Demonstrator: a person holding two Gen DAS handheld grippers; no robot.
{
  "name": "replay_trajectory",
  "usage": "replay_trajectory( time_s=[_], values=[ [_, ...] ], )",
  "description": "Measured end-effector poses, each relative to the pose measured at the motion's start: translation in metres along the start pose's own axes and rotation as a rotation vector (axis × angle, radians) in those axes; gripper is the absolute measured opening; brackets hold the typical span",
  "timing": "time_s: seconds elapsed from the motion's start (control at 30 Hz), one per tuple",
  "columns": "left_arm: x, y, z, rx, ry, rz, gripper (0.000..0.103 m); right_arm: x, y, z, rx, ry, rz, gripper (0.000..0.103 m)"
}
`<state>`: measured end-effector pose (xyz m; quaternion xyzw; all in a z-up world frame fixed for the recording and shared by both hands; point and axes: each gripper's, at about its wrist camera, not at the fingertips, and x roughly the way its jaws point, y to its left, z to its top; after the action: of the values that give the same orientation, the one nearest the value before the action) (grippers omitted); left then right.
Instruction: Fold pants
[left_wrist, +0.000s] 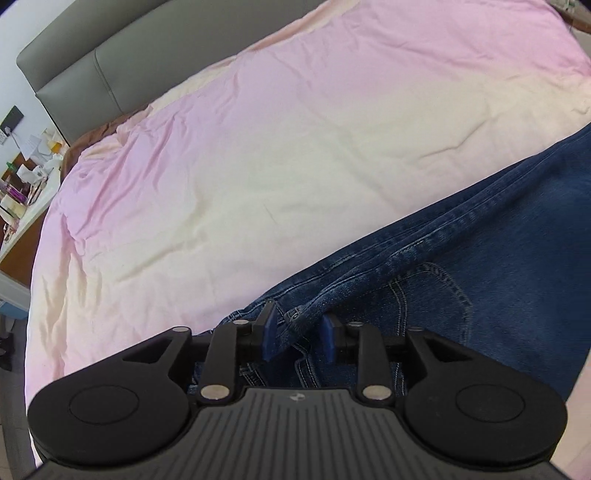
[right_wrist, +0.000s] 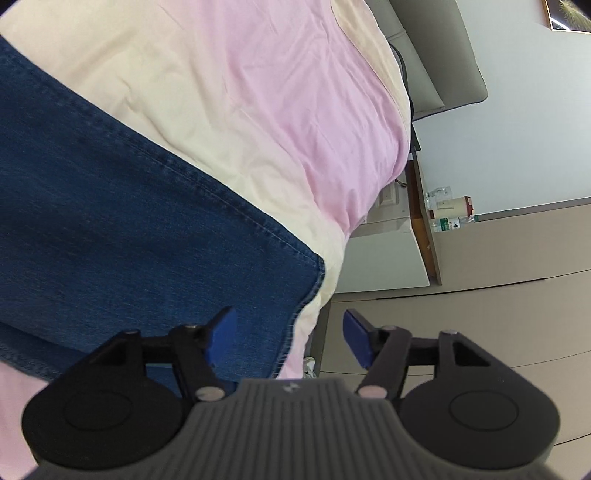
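Left gripper (left_wrist: 300, 334) straddles jeans (left_wrist: 480, 258) waistband, jaws apart — bunched denim may slip. Right gripper (right_wrist: 290, 338) spread wide over hem (right_wrist: 306, 295) — could snag bedsheet (right_wrist: 258, 110).

Both grippers, left (left_wrist: 299, 334) and right (right_wrist: 290, 338): black ribbed bodies, round side discs, silver pivot screws, blue pads (right_wrist: 221, 338). Small logo, probably.
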<state>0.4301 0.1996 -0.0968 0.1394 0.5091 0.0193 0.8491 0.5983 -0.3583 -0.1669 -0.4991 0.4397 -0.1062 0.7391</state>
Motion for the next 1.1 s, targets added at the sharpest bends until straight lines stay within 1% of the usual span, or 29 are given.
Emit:
replay_trajectory(
  time_s=[0.03, 0.07, 0.1, 0.13, 0.23, 0.27, 0.3, 0.37, 0.43, 0.5, 0.53, 0.57, 0.6, 0.63, 0.67, 0.73, 0.77, 0.83, 0.9, 0.97, 1.0, 1.03, 1.07, 1.1],
  values=[
    [-0.006, 0.001, 0.0, -0.005, -0.024, 0.021, 0.065, -0.006, 0.004, -0.002, -0.012, -0.005, 0.006, 0.064],
    [-0.014, 0.001, 0.001, -0.023, -0.069, 0.067, 0.081, -0.012, 0.007, -0.004, -0.024, -0.01, 0.01, 0.065],
    [-0.021, 0.003, 0.002, -0.038, -0.117, 0.092, 0.096, -0.019, 0.011, -0.007, -0.039, -0.014, 0.013, 0.065],
    [-0.027, 0.003, 0.004, -0.054, -0.137, 0.093, 0.093, -0.025, 0.014, -0.011, -0.05, -0.016, 0.018, 0.065],
    [-0.034, 0.008, 0.004, -0.115, -0.119, 0.082, 0.089, -0.041, 0.017, -0.023, -0.049, -0.02, 0.043, 0.065],
    [-0.035, 0.009, 0.001, -0.114, -0.104, 0.083, 0.089, -0.044, 0.016, -0.028, -0.036, -0.016, 0.058, 0.065],
    [-0.036, 0.009, -0.003, -0.119, -0.082, 0.101, 0.088, -0.046, 0.013, -0.035, -0.014, -0.01, 0.079, 0.065],
    [-0.037, 0.017, -0.019, -0.164, -0.051, 0.117, 0.088, -0.047, 0.002, -0.05, 0.062, 0.004, 0.125, 0.064],
    [-0.038, 0.026, -0.044, -0.247, -0.022, 0.107, 0.086, -0.044, -0.016, -0.071, 0.213, 0.018, 0.19, 0.063],
    [-0.036, 0.037, -0.071, -0.342, -0.01, 0.102, 0.085, -0.038, -0.035, -0.095, 0.392, 0.014, 0.27, 0.059],
    [-0.034, 0.043, -0.083, -0.389, -0.007, 0.108, 0.084, -0.034, -0.043, -0.108, 0.479, 0.013, 0.307, 0.055],
    [-0.032, 0.051, -0.097, -0.44, -0.007, 0.129, 0.084, -0.03, -0.049, -0.121, 0.561, 0.013, 0.337, 0.054],
    [-0.03, 0.057, -0.107, -0.483, -0.009, 0.144, 0.083, -0.024, -0.054, -0.134, 0.648, 0.014, 0.364, 0.051],
    [-0.029, 0.065, -0.119, -0.544, -0.006, 0.145, 0.083, -0.018, -0.059, -0.146, 0.724, 0.016, 0.387, 0.048],
    [-0.027, 0.071, -0.128, -0.604, 0.005, 0.132, 0.083, -0.011, -0.061, -0.158, 0.81, 0.02, 0.416, 0.046],
    [-0.022, 0.081, -0.146, -0.713, 0.033, 0.081, 0.084, 0.004, -0.064, -0.178, 0.957, 0.03, 0.469, 0.044],
    [-0.02, 0.084, -0.154, -0.755, 0.045, 0.062, 0.084, 0.011, -0.064, -0.185, 1.011, 0.035, 0.484, 0.044],
    [-0.015, 0.09, -0.163, -0.829, 0.058, 0.054, 0.084, 0.026, -0.059, -0.193, 1.104, 0.053, 0.507, 0.044],
    [-0.012, 0.095, -0.172, -0.905, 0.05, 0.031, 0.085, 0.04, -0.051, -0.194, 1.144, 0.072, 0.521, 0.044],
    [-0.007, 0.1, -0.177, -0.968, 0.026, -0.004, 0.086, 0.049, -0.04, -0.188, 1.128, 0.072, 0.527, 0.044],
    [-0.007, 0.101, -0.177, -0.982, 0.012, 0.009, 0.086, 0.051, -0.034, -0.182, 1.109, 0.066, 0.52, 0.044],
    [-0.008, 0.102, -0.174, -0.974, 0.001, 0.048, 0.086, 0.053, -0.029, -0.178, 1.09, 0.058, 0.516, 0.044],
    [-0.007, 0.104, -0.168, -0.943, -0.012, 0.079, 0.086, 0.054, -0.025, -0.174, 1.072, 0.048, 0.509, 0.044],
    [-0.007, 0.107, -0.162, -0.904, -0.023, 0.091, 0.086, 0.055, -0.021, -0.171, 1.057, 0.037, 0.5, 0.044]
  ],
)
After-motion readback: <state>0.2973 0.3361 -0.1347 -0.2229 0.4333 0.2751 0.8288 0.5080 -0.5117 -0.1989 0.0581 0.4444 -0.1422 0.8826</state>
